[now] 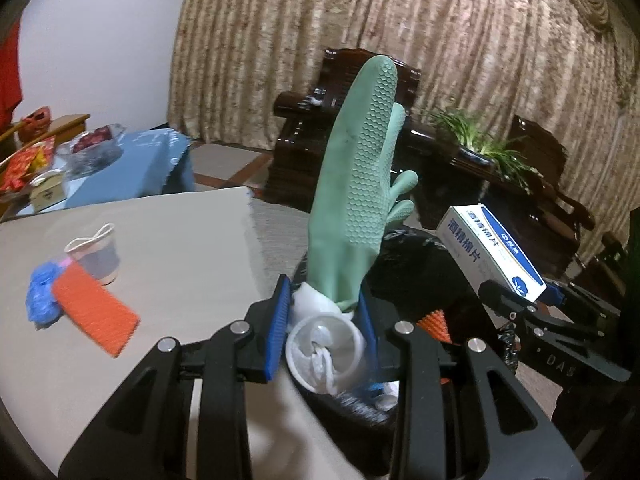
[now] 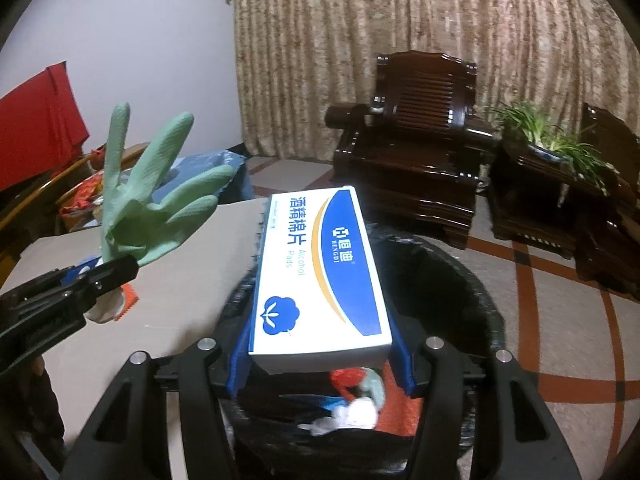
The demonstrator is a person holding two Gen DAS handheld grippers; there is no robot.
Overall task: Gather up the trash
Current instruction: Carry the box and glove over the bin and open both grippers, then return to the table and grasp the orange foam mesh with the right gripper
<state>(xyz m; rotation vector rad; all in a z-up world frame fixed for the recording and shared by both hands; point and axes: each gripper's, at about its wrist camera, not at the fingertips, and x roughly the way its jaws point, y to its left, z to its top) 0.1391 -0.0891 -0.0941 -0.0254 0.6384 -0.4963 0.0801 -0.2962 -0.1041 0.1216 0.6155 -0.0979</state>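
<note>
white-and-blue cardboard alcohol-pad box clamped in right hand-held gripper over black lined bin; left hand-held gripper grips green rubber glove; next, release

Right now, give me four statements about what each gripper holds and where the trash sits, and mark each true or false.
1. The left gripper is shut on a green rubber glove. True.
2. The right gripper holds an orange sponge. False: it holds a blue-and-white box of alcohol pads.
3. The box hangs over the black bin. True.
4. The bin holds nothing. False: trash already lies in it.
</note>
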